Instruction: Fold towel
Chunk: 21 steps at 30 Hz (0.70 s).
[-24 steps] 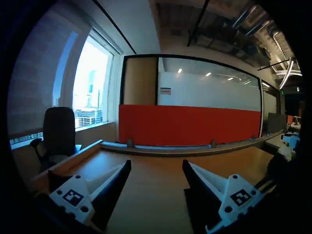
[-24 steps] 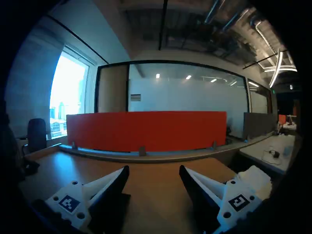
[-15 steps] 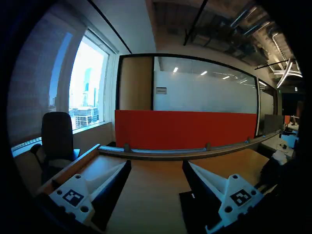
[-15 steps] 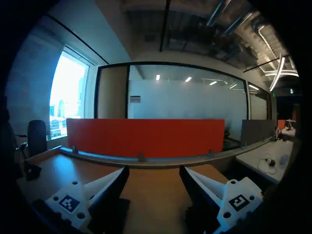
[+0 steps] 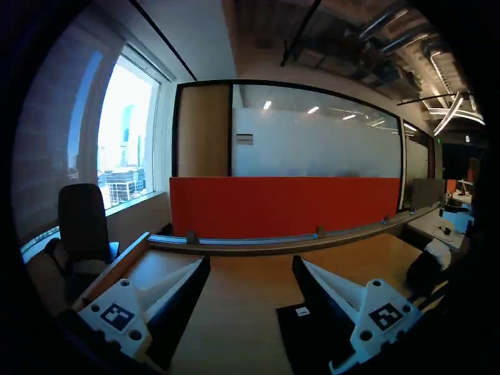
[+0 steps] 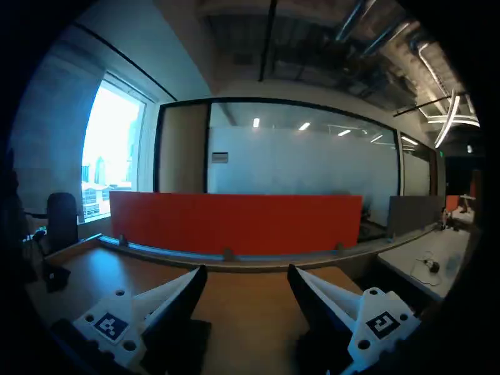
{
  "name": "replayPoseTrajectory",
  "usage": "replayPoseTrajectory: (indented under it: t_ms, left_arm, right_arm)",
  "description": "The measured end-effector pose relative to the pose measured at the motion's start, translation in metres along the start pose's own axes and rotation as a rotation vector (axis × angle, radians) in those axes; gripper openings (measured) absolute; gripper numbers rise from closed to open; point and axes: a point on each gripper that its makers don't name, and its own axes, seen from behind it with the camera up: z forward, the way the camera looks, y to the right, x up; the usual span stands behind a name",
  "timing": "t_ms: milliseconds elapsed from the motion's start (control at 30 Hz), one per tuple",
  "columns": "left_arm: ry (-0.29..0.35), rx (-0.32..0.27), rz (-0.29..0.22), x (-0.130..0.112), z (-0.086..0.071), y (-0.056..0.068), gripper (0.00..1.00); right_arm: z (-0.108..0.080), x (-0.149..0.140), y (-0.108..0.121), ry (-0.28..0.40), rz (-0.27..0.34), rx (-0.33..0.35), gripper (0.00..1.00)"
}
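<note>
At the far left of the left gripper view, a black high-backed office chair (image 5: pixel 81 215) is seen beside a bright window (image 5: pixel 122 156). The left gripper (image 5: pixel 250 261) is held low over the light brown wooden worktop (image 5: pixel 250 294), with its jaws set wide apart and nothing between them. Just right of centre, partly under the right-hand finger, a dark flat towel (image 5: pixel 294 337) with a small white tag (image 5: pixel 302 310) lies on the worktop. As far as can be told, nothing is gripping it. Behind, the worktop is closed off by a long red partition panel (image 5: pixel 284 206).

In the right gripper view, a small black object (image 6: pixel 55 275) sits on the worktop at the left. The right gripper (image 6: pixel 245 270) is likewise held low, its jaws wide and empty. Whether the dark patches beneath its fingers are towel or shadow cannot be told. A white neighbouring desk (image 6: pixel 431 262) is seen at the right.

The task is judged to be at its very start: no corner has been taken and no fold is visible. The gripping, lifting over and laying down are all left to be done.
</note>
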Motion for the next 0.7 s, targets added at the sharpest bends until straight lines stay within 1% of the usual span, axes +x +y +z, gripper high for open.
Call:
replayPoseTrajectory:
  t_ms: [100, 200, 300, 400, 500, 600, 700]
  left_arm:
    - [-0.033, -0.039, 0.02, -0.004, 0.0, 0.006, 0.98]
    - [-0.076, -0.087, 0.041, -0.01, -0.001, 0.014, 0.97]
    - [-0.127, -0.153, 0.058, -0.018, -0.002, 0.026, 0.97]
    - [-0.169, -0.214, 0.071, -0.024, -0.005, 0.037, 0.97]
    - [-0.199, -0.255, 0.08, -0.028, -0.006, 0.042, 0.98]
    - [-0.215, -0.274, 0.089, -0.03, -0.006, 0.044, 0.98]
    - [-0.223, -0.28, 0.098, -0.032, -0.006, 0.044, 0.98]
  right_arm:
    - [-0.001, -0.004, -0.01, -0.04, -0.032, 0.059, 0.99]
    - [-0.002, -0.014, -0.024, -0.1, -0.062, 0.134, 0.99]
    - [-0.004, -0.025, -0.037, -0.169, -0.085, 0.206, 1.0]
    - [-0.006, -0.031, -0.046, -0.215, -0.119, 0.263, 1.0]
    - [-0.009, -0.034, -0.052, -0.249, -0.158, 0.305, 1.0]
    - [-0.008, -0.034, -0.055, -0.271, -0.184, 0.329, 1.0]
    - [-0.008, -0.035, -0.058, -0.28, -0.191, 0.343, 1.0]
